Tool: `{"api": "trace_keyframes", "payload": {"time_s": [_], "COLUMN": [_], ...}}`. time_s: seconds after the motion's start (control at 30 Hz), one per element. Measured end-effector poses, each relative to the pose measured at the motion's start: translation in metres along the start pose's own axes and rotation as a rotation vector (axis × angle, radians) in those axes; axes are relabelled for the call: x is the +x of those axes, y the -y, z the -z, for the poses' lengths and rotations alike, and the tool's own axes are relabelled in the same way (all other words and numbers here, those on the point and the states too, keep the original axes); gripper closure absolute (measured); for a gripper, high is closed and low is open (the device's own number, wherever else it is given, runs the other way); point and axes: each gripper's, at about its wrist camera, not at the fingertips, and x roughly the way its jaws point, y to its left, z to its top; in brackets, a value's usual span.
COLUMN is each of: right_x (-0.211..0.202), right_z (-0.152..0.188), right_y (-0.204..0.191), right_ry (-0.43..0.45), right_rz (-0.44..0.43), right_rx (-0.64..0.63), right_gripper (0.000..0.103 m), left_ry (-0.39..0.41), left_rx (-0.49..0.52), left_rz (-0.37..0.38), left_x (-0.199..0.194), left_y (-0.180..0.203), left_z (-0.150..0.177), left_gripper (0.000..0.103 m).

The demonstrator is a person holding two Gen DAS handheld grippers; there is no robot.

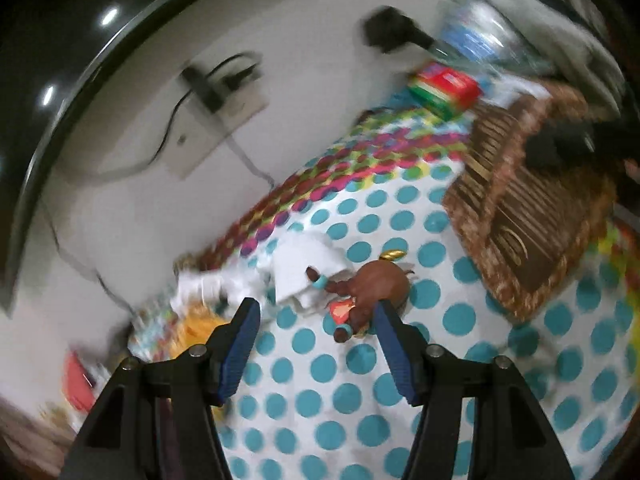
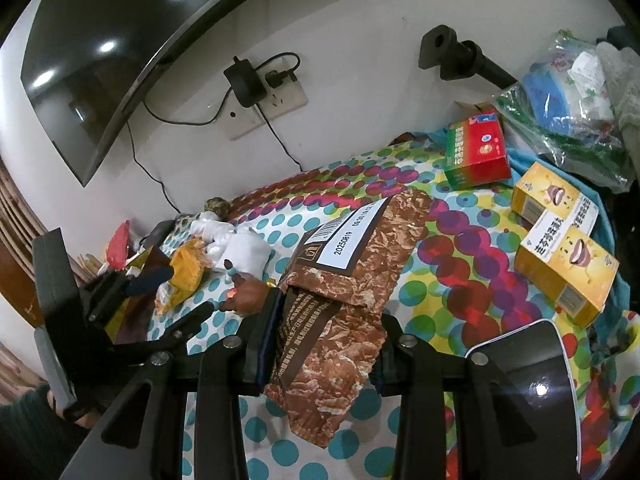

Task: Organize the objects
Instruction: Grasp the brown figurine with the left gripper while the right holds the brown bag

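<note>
**Brown packet clamped in the right tongs, left tongs wide over the toy**

In the right wrist view we see the right gripper (image 2: 320,344) holding the brown packet (image 2: 352,272) between its narrow jaws; the packet is long and flat, its long axis runs from the lower middle of the frame up toward the upper right, and the end with the white label (image 2: 352,236) points away from the camera. The packet lies over the dotted cloth (image 2: 400,296); to its right the cloth is free until the yellow boxes (image 2: 560,256) and the phone (image 2: 524,380) at the lower right.

In the left wrist view the left gripper (image 1: 316,320) stands wide, nothing between its fingers; the brown toy figure (image 1: 376,288) sits just at the right finger tip, beside white crumpled paper (image 1: 304,272). The view is blurred. The cloth in the lower middle is open room.
</note>
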Motion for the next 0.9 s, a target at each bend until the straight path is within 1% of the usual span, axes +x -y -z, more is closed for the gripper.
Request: {"api": "trace_keyframes", "payload": {"time_s": [0.07, 0.13, 0.17, 0.23, 0.3, 0.33, 0.43, 0.5, 0.53, 0.6, 0.7, 0.77, 0.83, 0.9], "right_x": [0.0, 0.0, -0.001, -0.003, -0.004, -0.004, -0.006, -0.007, -0.007, -0.007, -0.005, -0.004, -0.003, -0.002], "right_z": [0.001, 0.002, 0.002, 0.001, 0.002, 0.001, 0.001, 0.001, 0.001, 0.001, 0.002, 0.004, 0.004, 0.004], "right_y": [0.001, 0.003, 0.004, 0.005, 0.006, 0.007, 0.009, 0.009, 0.01, 0.012, 0.014, 0.014, 0.014, 0.013], "right_ry": [0.0, -0.004, -0.001, 0.0, 0.006, 0.006, 0.009, 0.01, 0.01, 0.003, -0.007, -0.012, -0.016, -0.017], "right_rz": [0.002, 0.0, 0.0, -0.002, 0.001, -0.001, -0.003, 0.002, 0.005, 0.003, 0.002, 0.002, 0.003, 0.007], "right_rx": [0.005, 0.006, 0.011, 0.012, 0.02, 0.021, 0.025, 0.026, 0.029, 0.035, 0.046, 0.049, 0.045, 0.038], "right_gripper": [0.068, 0.068, 0.068, 0.068, 0.068, 0.068, 0.067, 0.067, 0.067, 0.067, 0.067, 0.067, 0.067, 0.067], "left_ry": [-0.013, -0.048, -0.067, -0.087, -0.095, -0.1, -0.125, -0.16, -0.183, -0.206, -0.288, -0.359, -0.398, -0.428], "left_rx": [0.082, 0.178, 0.23, 0.307, 0.37, 0.394, 0.469, 0.507, 0.519, 0.533, 0.477, 0.424, 0.424, 0.457], "left_rz": [0.031, 0.07, 0.075, 0.057, 0.062, 0.081, 0.169, 0.243, 0.277, 0.303, 0.393, 0.459, 0.477, 0.48], "left_x": [0.002, 0.009, 0.014, 0.022, 0.027, 0.03, 0.034, 0.038, 0.042, 0.05, 0.066, 0.082, 0.092, 0.099], "left_y": [0.009, 0.021, 0.027, 0.035, 0.041, 0.042, 0.046, 0.047, 0.047, 0.044, 0.03, 0.022, 0.02, 0.023], "left_z": [-0.002, -0.002, -0.002, -0.002, -0.005, -0.007, -0.015, -0.021, -0.024, -0.032, -0.049, -0.058, -0.059, -0.057], "left_gripper": [0.042, 0.042, 0.042, 0.042, 0.042, 0.042, 0.042, 0.042, 0.04, 0.04, 0.04, 0.04, 0.04, 0.042]}}
